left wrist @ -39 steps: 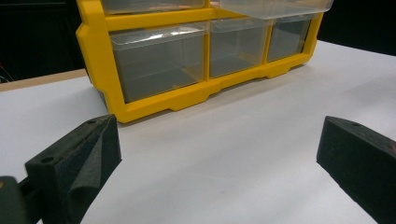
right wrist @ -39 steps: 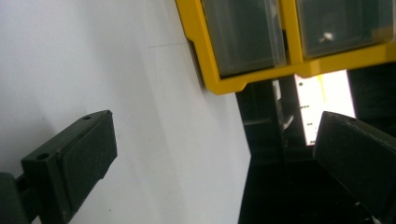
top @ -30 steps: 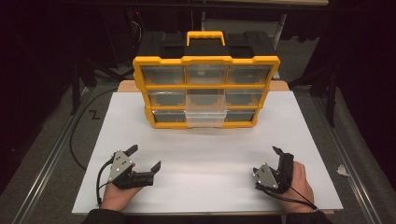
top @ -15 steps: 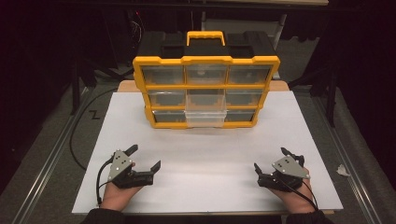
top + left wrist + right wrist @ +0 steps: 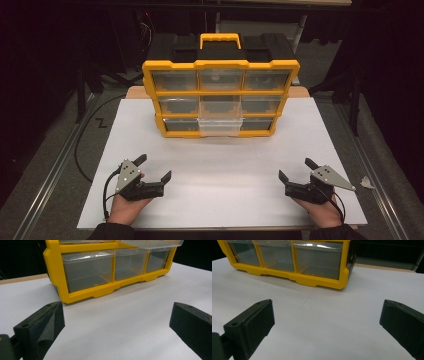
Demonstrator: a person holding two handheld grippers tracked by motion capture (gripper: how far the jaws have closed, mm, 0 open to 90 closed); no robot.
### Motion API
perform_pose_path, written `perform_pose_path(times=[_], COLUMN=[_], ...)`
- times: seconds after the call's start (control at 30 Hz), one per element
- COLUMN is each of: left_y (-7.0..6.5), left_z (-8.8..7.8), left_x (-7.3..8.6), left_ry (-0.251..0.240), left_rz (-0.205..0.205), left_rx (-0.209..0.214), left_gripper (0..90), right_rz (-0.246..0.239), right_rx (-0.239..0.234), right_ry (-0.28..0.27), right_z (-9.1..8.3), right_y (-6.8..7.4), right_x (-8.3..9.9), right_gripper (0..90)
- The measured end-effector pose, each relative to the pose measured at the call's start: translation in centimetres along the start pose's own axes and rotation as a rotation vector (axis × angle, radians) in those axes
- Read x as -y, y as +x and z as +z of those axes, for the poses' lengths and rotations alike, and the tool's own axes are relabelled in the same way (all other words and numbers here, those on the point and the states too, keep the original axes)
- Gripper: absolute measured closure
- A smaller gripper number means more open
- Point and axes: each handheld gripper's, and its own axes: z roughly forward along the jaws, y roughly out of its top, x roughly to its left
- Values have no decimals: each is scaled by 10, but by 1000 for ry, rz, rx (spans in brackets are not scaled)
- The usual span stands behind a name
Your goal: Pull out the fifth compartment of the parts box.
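A yellow and black organiser case (image 5: 220,92) with clear drawers stands upright at the back of the white board (image 5: 215,165). One clear drawer (image 5: 220,126) in its middle column is pulled forward; in the left gripper view this drawer (image 5: 150,242) overhangs the bottom row. My left gripper (image 5: 154,166) rests near the front left of the board, open and empty, well short of the case (image 5: 82,292). My right gripper (image 5: 296,169) rests at the front right, also open and empty. Each gripper view looks between its wide-apart jaws, left (image 5: 117,315) and right (image 5: 327,310), at the case (image 5: 317,280).
Metal rails run along both sides of the table, with the floor dark beyond them. A black cable (image 5: 80,155) loops off the left edge. A small pale scrap (image 5: 366,182) lies by the right rail. A broad strip of white board separates the grippers from the case.
The right gripper has turned from a tilted pose to lie flatter and shifted slightly right. The left gripper and the case have stayed put.
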Motion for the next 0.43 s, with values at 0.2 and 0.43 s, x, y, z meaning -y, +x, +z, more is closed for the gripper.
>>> perform_pose_path(times=[0.2,0.43], left_y=[-1,0], left_z=[-2,-4], left_x=[0,1], left_ry=[-2,0], left_rz=[2,4], left_rx=[-7,-10], left_gripper=[5,5], right_rz=[2,2], right_rx=[-7,3], right_ry=[-1,5], right_z=[2,3], right_y=[0,1], right_x=[0,0], right_gripper=[7,7])
